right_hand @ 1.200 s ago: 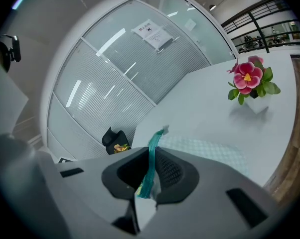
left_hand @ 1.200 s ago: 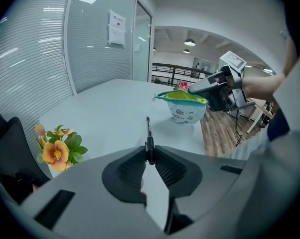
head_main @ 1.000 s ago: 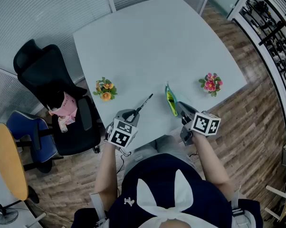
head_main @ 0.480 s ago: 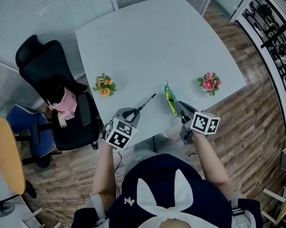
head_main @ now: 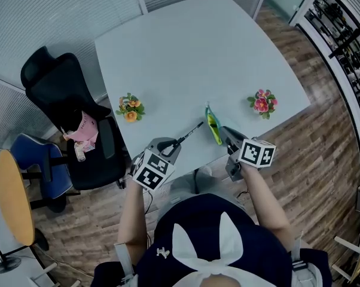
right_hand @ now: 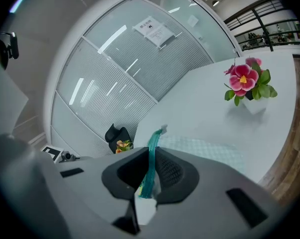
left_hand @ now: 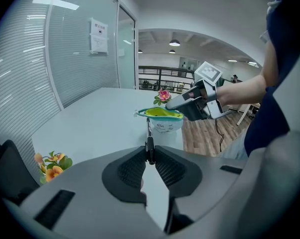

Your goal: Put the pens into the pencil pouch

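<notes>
A thin black pen (head_main: 189, 133) sticks out of my left gripper (head_main: 171, 144), which is shut on its rear end. In the left gripper view the pen (left_hand: 149, 139) points at the green-lined, teal-rimmed pencil pouch (left_hand: 163, 118), its tip just below the pouch's open mouth. My right gripper (head_main: 223, 134) is shut on the pouch (head_main: 213, 127) and holds it upright above the white table (head_main: 192, 58) near its front edge. The right gripper view shows the pouch's teal zipper edge (right_hand: 153, 151) pinched between the jaws of the right gripper (right_hand: 151, 169).
A small pot of orange flowers (head_main: 130, 109) stands at the table's left edge and a pot of pink flowers (head_main: 261, 103) at its right. A black office chair (head_main: 66, 118) with a pink item on the seat stands left of the table.
My left gripper has carried the pen to the right and a little up, so the pen's tip now sits close to the pouch. The right gripper and pouch have stayed put.
</notes>
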Available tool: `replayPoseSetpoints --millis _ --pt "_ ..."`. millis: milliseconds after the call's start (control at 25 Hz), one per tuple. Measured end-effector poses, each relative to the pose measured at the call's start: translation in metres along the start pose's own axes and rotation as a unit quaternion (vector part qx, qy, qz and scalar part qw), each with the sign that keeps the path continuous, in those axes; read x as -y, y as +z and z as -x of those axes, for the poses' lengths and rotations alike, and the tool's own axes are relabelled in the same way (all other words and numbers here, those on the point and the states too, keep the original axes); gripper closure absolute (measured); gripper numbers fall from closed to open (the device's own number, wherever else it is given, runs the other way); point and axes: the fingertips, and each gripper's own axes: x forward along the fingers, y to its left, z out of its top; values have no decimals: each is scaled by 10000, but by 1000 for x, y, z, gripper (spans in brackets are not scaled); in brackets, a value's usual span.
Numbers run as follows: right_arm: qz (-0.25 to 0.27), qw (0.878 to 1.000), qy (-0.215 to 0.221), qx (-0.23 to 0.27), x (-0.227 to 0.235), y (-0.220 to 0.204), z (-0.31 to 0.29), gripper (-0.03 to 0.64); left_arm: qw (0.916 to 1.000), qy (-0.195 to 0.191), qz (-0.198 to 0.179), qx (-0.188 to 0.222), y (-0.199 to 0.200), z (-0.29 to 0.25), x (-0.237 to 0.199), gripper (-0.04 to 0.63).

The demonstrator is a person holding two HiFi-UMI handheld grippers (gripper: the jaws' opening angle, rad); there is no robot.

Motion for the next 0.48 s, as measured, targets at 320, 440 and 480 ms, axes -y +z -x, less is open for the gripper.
replayPoseSetpoints --millis 320,440,480 --pt "-50 10000 -9 68 1 2 3 574 9989 -385 39 275 22 1 14 523" --pt "-49 9999 -21 92 1 2 5 574 9985 -480 -9 245 24 -1 21 523" --pt "-43 9999 -24 103 1 2 6 574 9985 -507 -39 219 23 -2 24 523"
